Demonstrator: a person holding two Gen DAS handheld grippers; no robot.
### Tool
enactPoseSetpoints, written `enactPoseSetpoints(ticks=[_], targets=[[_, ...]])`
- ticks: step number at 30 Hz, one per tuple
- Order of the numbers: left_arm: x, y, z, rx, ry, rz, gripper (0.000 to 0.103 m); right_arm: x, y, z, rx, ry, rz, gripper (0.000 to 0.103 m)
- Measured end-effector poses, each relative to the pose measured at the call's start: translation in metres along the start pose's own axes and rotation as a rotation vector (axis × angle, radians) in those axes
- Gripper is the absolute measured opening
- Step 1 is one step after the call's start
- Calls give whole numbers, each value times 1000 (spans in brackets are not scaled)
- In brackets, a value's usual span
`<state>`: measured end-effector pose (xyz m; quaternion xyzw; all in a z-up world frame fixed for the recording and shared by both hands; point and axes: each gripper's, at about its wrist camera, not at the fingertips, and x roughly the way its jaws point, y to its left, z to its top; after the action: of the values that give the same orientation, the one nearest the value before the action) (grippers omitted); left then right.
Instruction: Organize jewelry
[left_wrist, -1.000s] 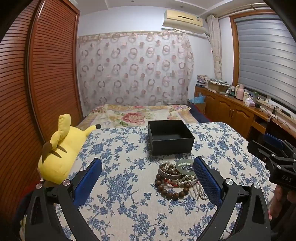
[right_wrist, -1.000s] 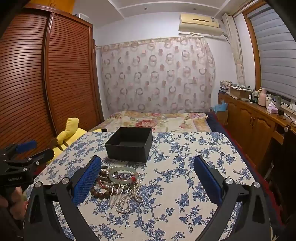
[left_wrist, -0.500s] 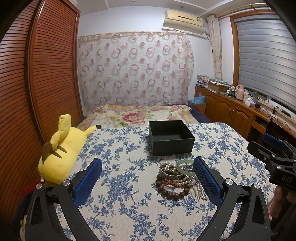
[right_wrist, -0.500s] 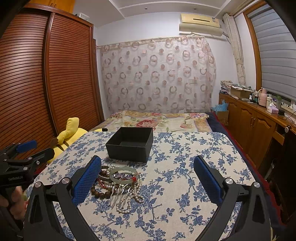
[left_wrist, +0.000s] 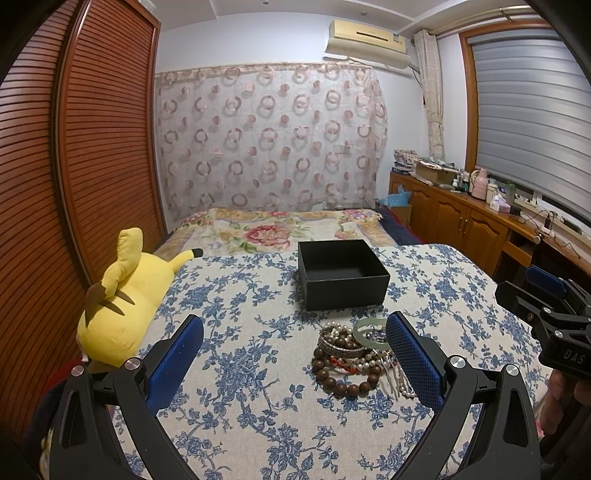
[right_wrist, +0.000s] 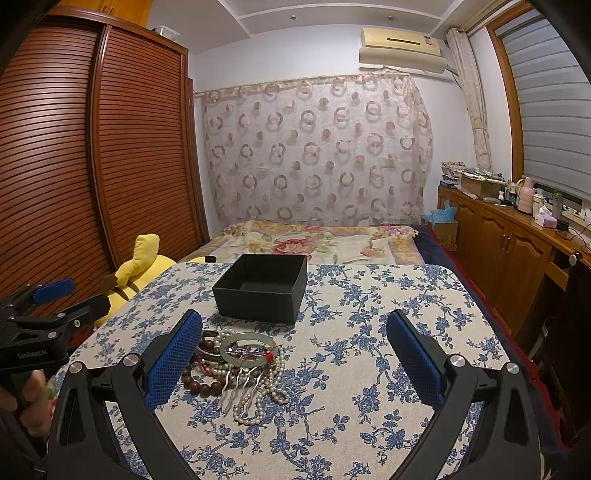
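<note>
A tangled heap of jewelry (left_wrist: 351, 354) (right_wrist: 236, 363) lies on the blue-flowered tablecloth: brown wooden beads, white pearls, a silver bangle and a pale green jade bangle (right_wrist: 248, 348). Behind it stands an open, empty black box (left_wrist: 341, 273) (right_wrist: 263, 286). My left gripper (left_wrist: 295, 349) is open above the cloth, its right finger beside the heap. My right gripper (right_wrist: 295, 349) is open too, its left finger next to the heap. Neither holds anything. Each gripper also shows at the edge of the other's view.
A yellow plush toy (left_wrist: 125, 295) lies at the table's left edge by a slatted wooden wardrobe (left_wrist: 55, 166). A bed with a flowered cover (left_wrist: 273, 230) is beyond the table. Wooden cabinets (right_wrist: 509, 251) run along the right wall. A hand (right_wrist: 31, 402) holds the left gripper's handle.
</note>
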<state>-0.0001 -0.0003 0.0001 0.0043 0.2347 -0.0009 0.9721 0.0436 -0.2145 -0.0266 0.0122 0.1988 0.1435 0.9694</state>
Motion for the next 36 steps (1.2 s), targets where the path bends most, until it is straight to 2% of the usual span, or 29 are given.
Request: enactPoseSetpoints(ticks=[36], targets=[[0,0,0,0,-1,1,95,-2,1,1,-1,-1,-1,101]])
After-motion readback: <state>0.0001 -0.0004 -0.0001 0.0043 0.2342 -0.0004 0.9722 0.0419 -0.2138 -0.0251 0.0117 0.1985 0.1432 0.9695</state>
